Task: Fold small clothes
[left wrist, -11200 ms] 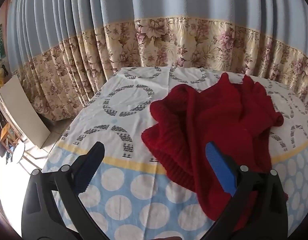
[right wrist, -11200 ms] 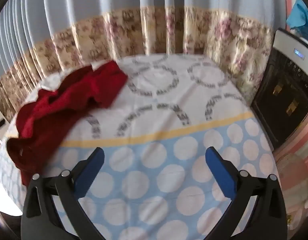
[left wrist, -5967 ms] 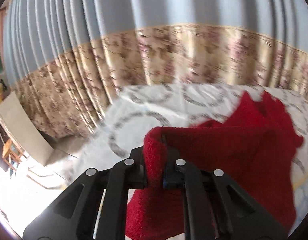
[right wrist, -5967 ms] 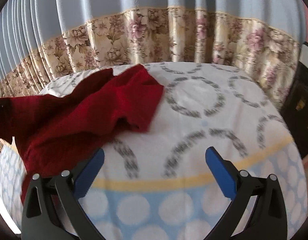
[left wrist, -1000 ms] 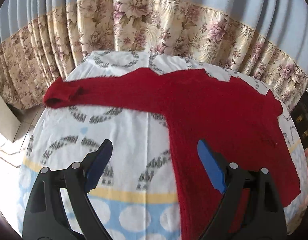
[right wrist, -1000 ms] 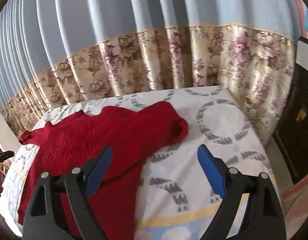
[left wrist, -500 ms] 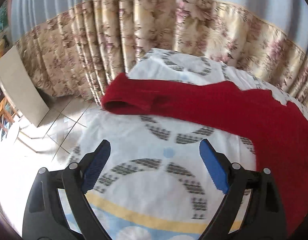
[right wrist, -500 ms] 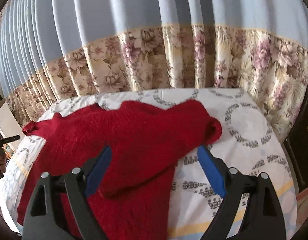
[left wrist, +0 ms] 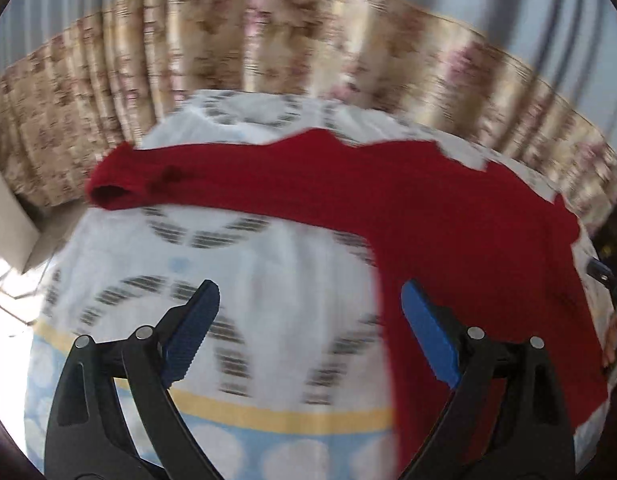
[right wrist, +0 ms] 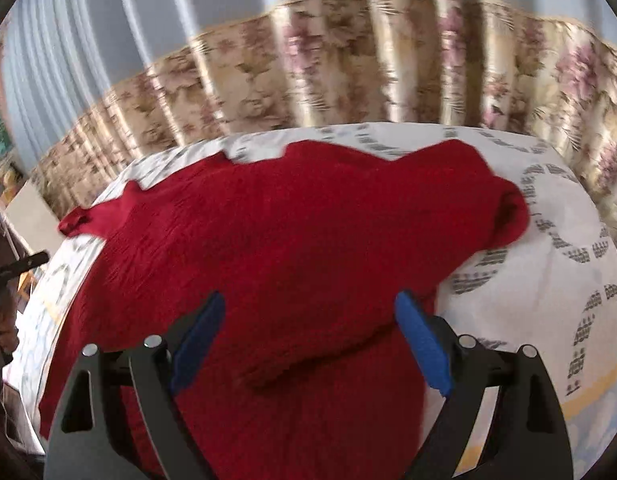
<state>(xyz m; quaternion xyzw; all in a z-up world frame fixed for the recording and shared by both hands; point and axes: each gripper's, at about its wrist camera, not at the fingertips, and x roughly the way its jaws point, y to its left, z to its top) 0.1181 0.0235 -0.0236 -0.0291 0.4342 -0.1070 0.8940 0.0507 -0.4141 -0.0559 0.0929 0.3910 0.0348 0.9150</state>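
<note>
The red sweater is spread flat on the patterned tablecloth, its sleeves running crosswise to both tools. The left gripper is held wide open and empty, with the left sleeve cuff ahead and to its left. The right gripper, likewise spread and empty, is poised over the body, the bunched right sleeve ahead to its right. Each sleeve is judged nearer its own-side tool.

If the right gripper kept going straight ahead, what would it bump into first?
Most likely the red sweater. The right gripper is open, and red knit fills the view between and beyond its fingers, though exact depth is hard to judge.
</note>
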